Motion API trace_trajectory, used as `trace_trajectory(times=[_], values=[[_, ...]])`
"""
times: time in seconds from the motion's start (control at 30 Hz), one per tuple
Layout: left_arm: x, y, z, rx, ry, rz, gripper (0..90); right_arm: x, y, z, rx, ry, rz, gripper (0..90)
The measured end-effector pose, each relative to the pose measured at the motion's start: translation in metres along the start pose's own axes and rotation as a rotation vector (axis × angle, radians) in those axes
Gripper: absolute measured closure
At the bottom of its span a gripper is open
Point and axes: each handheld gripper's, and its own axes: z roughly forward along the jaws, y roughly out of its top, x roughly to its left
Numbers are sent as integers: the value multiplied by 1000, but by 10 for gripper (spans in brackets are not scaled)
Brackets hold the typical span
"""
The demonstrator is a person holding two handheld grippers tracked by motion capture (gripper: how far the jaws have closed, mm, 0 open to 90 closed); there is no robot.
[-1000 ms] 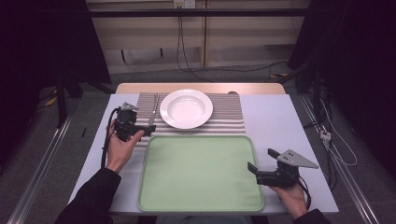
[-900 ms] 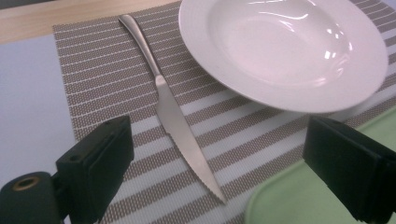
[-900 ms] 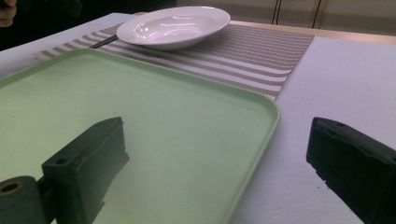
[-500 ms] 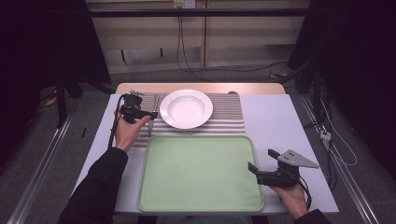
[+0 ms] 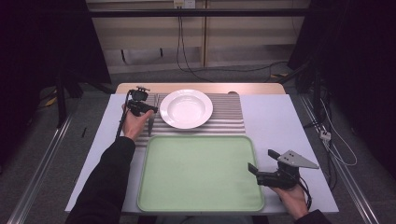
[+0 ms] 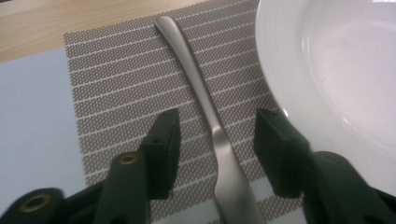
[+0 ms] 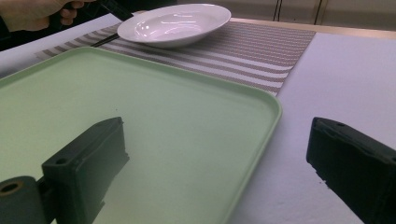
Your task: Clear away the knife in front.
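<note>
One item in hand for this entry: a steel fork (image 6: 212, 116), lying flat on the striped placemat (image 6: 116, 93) just beside the white plate (image 6: 327, 60), handle end pointing away from my left gripper (image 6: 217, 140).

Handling, as I judge it: light, rigid, smooth and slippery on its polished faces; not fragile. It lies low against the woven mat, so the pads have little height to bite. I would take it across the narrow neck, where the handle waists in before it widens, pinching edge to edge.

Appearance: brushed silver metal, slim tapering handle with a rounded tip, a gentle curve along its length. The tine end runs out of the left gripper view at the bottom, so I cannot describe it.

Left gripper: jaws straddle the fork's neck, one on each side, and have just been closing; a gap shows on both sides, so no grip yet. In the high view it sits at the mat's left edge (image 5: 140, 105).

Right gripper (image 5: 266, 175): jaws spread wide, holding nothing, resting at the near right corner of the green tray (image 5: 154, 186), which is bare.

Risks: plate rim is close to the right-hand pad; fork may skate on the mat.
</note>
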Motion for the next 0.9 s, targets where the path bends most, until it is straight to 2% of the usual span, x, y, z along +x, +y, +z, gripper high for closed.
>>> trace_trajectory(times=[0.03, 0.07, 0.17, 0.2, 0.27, 0.33, 0.53, 0.63, 0.73, 0.9], values=[[0, 1, 2, -2, -11, -14, 543, 0, 0, 0, 0, -1, 1, 46], [0, 1, 6, 5, -2, -13, 564, 0, 0, 0, 0, 0, 2, 46], [1, 3, 14, 25, 8, 10, 649, 0, 0, 0, 1, 0, 0, 46], [2, 3, 16, 36, 25, 21, 650, 0, 0, 0, 1, 0, -1, 46], [6, 2, 22, 37, -1, -27, 665, 0, 0, 0, 2, -1, 0, 46], [6, 3, 23, 28, -2, -33, 684, -1, 0, 1, 0, 0, 1, 46], [5, 9, 27, 50, 12, -31, 704, -1, 0, 1, 2, 3, -2, 46], [2, 12, 29, 55, 27, -15, 719, -1, 0, 1, 2, 3, -2, 46], [2, 13, 30, 55, 25, -35, 759, -1, 0, 2, 3, 3, -2, 46], [2, 12, 28, 67, 25, -38, 782, -1, 0, 2, 4, 4, -3, 46]])
